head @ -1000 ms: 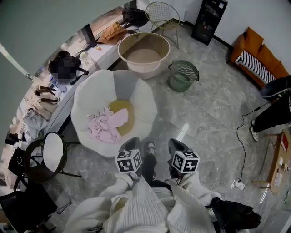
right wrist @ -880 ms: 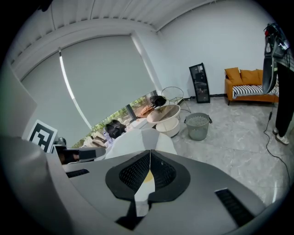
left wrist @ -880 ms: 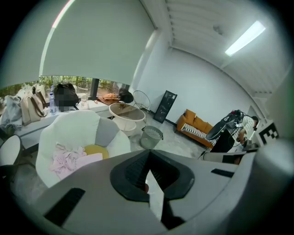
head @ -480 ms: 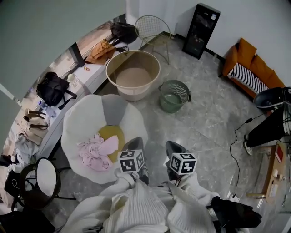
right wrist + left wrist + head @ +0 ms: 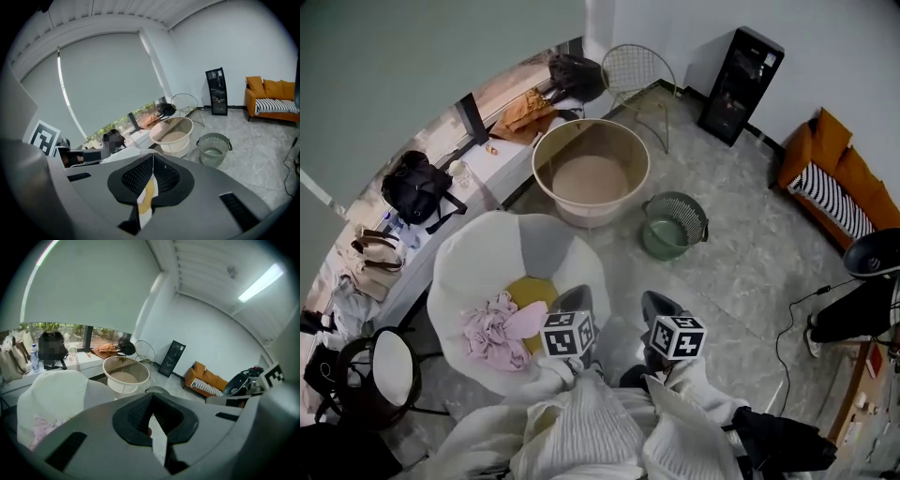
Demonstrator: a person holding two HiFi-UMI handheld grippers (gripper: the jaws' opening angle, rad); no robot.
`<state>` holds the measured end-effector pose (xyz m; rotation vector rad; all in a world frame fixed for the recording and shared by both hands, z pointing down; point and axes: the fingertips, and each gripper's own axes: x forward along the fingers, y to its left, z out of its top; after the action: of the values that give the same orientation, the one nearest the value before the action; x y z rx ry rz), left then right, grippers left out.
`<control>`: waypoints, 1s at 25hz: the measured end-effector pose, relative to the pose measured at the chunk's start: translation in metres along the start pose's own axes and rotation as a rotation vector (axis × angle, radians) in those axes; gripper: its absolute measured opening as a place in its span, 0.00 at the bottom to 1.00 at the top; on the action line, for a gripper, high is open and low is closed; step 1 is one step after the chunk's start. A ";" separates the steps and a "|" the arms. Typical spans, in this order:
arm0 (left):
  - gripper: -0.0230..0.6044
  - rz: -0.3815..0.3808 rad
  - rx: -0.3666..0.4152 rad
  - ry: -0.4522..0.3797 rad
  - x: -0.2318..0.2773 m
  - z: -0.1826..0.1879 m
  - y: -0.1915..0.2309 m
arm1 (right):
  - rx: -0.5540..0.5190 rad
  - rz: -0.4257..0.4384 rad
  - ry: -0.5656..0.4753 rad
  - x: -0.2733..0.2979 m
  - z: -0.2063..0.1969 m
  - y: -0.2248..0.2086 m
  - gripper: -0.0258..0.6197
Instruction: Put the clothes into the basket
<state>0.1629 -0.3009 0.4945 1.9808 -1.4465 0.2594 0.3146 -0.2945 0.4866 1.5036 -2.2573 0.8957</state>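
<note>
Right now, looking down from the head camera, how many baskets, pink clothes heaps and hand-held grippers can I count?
Baskets: 2 (beige tub, green basket)
Pink clothes heap: 1
Grippers: 2 (left gripper, right gripper)
Total: 5

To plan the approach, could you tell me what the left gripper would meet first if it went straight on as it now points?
Probably the green basket, whose rim shows just past the left gripper's shut tips; depth is unclear.
</note>
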 end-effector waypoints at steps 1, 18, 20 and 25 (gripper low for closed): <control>0.03 0.018 -0.010 0.002 0.002 0.000 0.005 | 0.000 0.012 0.015 0.007 0.001 -0.001 0.08; 0.03 0.643 -0.424 -0.204 -0.050 0.006 0.091 | -0.401 0.603 0.390 0.156 0.031 0.096 0.08; 0.03 0.733 -0.495 -0.236 -0.070 -0.015 0.097 | -0.455 0.675 0.448 0.162 0.010 0.113 0.08; 0.03 0.923 -0.671 -0.297 -0.123 -0.076 0.112 | -0.570 0.798 0.562 0.168 -0.046 0.160 0.08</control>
<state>0.0327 -0.1777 0.5327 0.7560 -2.2009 -0.1379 0.0952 -0.3453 0.5598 0.0601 -2.3392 0.6300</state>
